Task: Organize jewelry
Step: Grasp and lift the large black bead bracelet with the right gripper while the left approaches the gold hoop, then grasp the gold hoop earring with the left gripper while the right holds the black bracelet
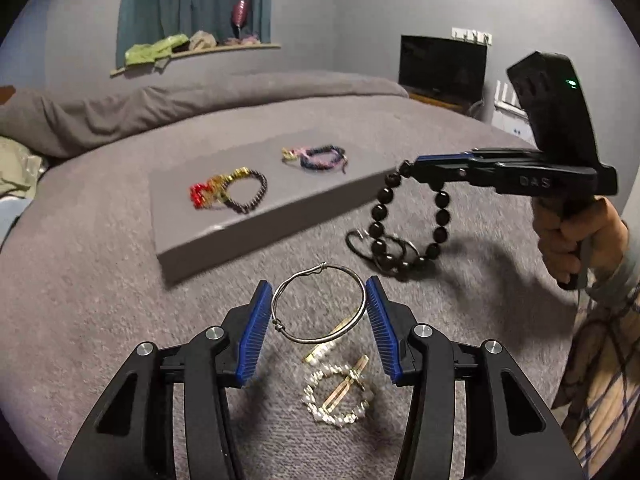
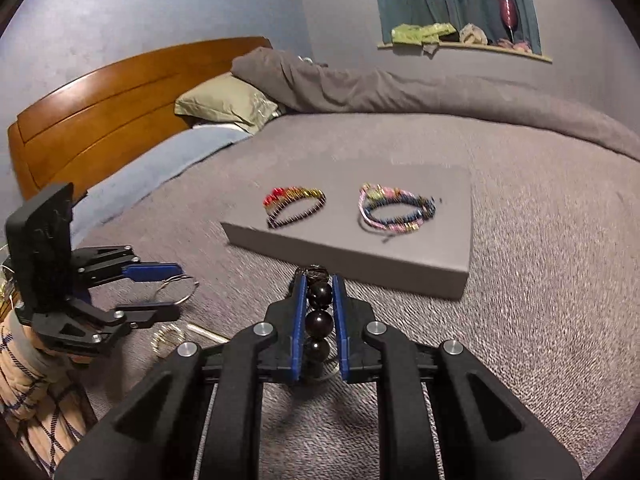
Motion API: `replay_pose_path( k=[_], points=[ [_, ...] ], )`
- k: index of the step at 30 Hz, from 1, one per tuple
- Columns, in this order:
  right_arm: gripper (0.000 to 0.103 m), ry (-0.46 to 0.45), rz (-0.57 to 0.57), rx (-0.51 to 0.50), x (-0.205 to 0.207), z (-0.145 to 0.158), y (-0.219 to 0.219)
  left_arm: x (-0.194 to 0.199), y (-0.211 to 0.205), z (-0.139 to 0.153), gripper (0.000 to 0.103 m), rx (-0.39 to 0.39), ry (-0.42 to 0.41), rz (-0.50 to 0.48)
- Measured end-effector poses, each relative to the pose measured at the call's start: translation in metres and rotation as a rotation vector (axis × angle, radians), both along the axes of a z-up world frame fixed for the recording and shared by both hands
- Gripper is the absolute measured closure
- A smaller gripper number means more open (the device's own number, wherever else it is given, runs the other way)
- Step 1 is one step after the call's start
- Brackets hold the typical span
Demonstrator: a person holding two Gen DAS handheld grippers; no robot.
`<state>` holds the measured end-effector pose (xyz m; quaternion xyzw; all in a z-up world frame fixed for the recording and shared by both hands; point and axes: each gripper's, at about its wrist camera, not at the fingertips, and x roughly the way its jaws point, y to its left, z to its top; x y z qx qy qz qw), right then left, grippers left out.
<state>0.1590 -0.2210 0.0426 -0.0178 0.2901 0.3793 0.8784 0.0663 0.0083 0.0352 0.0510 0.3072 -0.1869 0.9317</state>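
Note:
My left gripper (image 1: pixel 319 285) holds a silver wire bangle (image 1: pixel 318 305) between its blue pads above the bed; it also shows in the right wrist view (image 2: pixel 176 292). My right gripper (image 2: pixel 319 280) is shut on a black bead bracelet (image 2: pixel 319 322), which hangs from it in the left wrist view (image 1: pixel 412 220). A grey flat box (image 1: pixel 256 204) carries a red, gold and dark bracelet pile (image 1: pixel 228 194) and a pink and blue bracelet pile (image 1: pixel 316 158). A pearl ring piece with a gold clip (image 1: pixel 338 396) lies under the left gripper.
Dark rings and a hair tie (image 1: pixel 384 248) lie on the bed below the hanging beads. A rolled grey duvet (image 2: pixel 400 92) and a pillow (image 2: pixel 224 102) lie at the far side, by a wooden headboard (image 2: pixel 100 108). A TV (image 1: pixel 442 66) stands at the right.

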Motion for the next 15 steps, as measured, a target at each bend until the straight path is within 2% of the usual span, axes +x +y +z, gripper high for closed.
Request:
replay_pose_path(
  k=[6, 15],
  points=[
    [0.09, -0.034, -0.002, 0.038, -0.003, 0.016, 0.006, 0.009, 0.0, 0.008, 0.053, -0.005, -0.026, 0.038],
    [0.09, -0.033, -0.028, 0.09, 0.009, 0.026, 0.011, 0.028, -0.007, 0.009, 0.053, 0.012, -0.036, 0.057]
  ],
)
